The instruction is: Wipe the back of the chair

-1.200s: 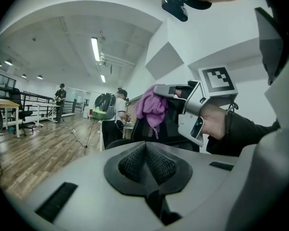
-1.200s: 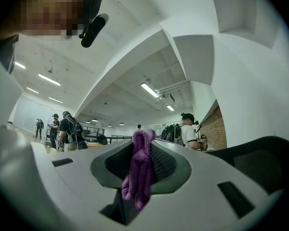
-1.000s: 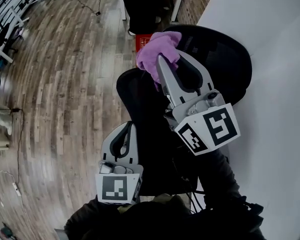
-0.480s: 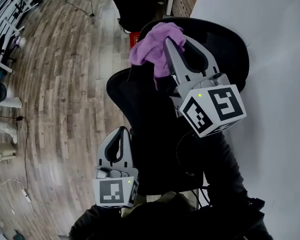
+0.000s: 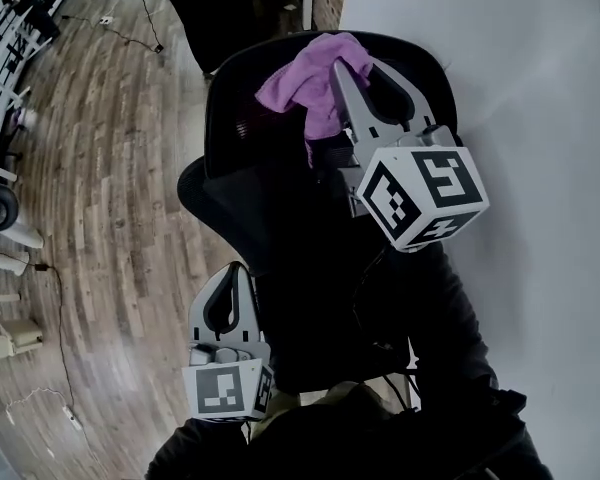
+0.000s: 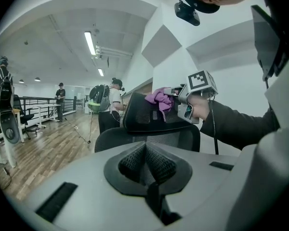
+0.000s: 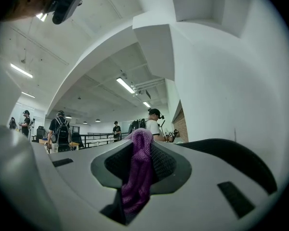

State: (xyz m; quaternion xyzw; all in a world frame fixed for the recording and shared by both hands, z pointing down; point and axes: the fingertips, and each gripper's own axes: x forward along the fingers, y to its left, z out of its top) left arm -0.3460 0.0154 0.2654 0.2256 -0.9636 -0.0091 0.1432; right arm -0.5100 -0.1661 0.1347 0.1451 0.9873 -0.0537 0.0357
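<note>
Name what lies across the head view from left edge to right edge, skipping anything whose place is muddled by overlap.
wooden floor → left gripper → purple cloth → right gripper → white wall

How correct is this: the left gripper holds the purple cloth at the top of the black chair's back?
Only the gripper is wrong. The right gripper, not the left gripper, holds the purple cloth at the top of the black chair's back; the right gripper view shows the cloth between its jaws.
</note>
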